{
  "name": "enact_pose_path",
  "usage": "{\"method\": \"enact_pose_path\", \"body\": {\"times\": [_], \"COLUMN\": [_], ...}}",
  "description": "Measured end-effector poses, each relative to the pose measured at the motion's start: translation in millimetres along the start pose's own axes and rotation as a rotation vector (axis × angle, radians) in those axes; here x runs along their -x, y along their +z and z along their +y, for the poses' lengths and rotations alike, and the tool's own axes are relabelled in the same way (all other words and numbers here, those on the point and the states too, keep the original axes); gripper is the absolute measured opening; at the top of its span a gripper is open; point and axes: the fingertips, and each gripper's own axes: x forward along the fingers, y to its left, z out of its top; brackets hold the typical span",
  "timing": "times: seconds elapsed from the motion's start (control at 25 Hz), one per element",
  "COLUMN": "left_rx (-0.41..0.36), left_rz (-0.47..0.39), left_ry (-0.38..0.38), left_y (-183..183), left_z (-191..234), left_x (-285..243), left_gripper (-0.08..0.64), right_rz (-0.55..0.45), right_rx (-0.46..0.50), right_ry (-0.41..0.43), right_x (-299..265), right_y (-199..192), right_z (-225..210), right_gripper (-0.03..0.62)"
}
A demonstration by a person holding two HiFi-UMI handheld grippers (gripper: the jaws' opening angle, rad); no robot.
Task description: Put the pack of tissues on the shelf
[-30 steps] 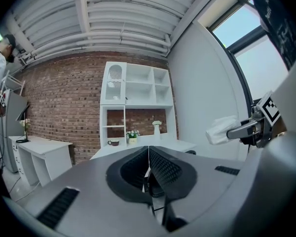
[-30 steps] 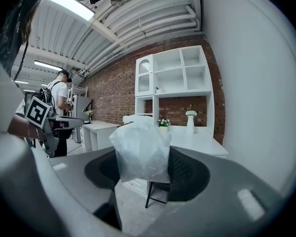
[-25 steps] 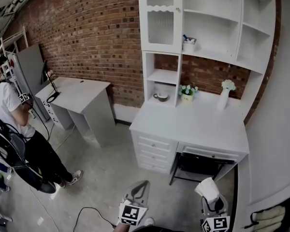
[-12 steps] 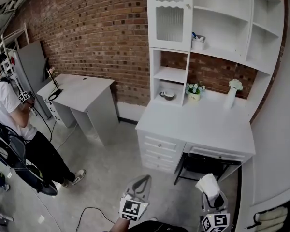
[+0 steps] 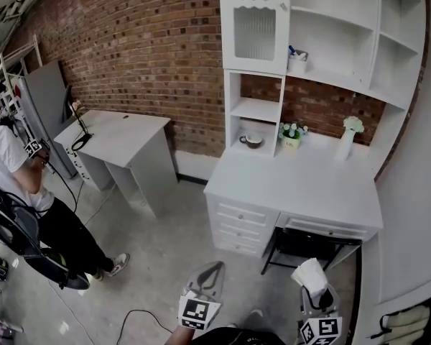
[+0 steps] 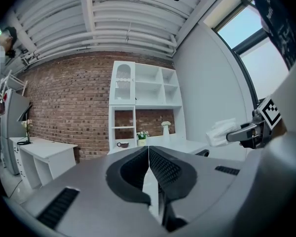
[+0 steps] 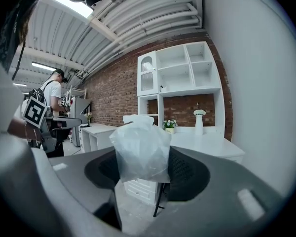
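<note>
The white shelf unit (image 5: 323,42) stood on the desk (image 5: 294,185), well apart from the 2 grippers. The left gripper (image 5: 210,272) had its jaws together, empty. The right gripper (image 5: 313,297) clamped the pack of tissues (image 5: 309,275), short of the desk.

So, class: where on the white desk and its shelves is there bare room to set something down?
The desktop in front of the flower pot and vase is bare, as is the cubby shelf above the cup. The back edge is crowded.

Head cam looks steeply down from well back; both gripper cams face same shelf unit (image 5: 323,42).
</note>
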Motion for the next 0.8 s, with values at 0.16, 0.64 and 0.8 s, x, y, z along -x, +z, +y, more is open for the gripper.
{"method": "enact_pose_path", "body": {"times": [0.16,0.64,0.8], "left_rx": [0.009,0.014,0.019], "left_rz": [0.003,0.009,0.012], "left_ry": [0.013,0.059,0.066], "left_y": [-5,-7,-7], "left_z": [6,24,27], "left_x": [-4,-40,-56], "left_gripper": [0.011,0.011,0.011], "right_rz": [0.004,-0.021,-0.01], "right_rx": [0.002,0.05,0.055], "right_ry": [0.023,0.06,0.068], "right_x": [-11,-64,-82], "right_y": [0,13,16], "right_z": [1,-20,-29], "right_gripper": [0.238,0.238,0.238]}}
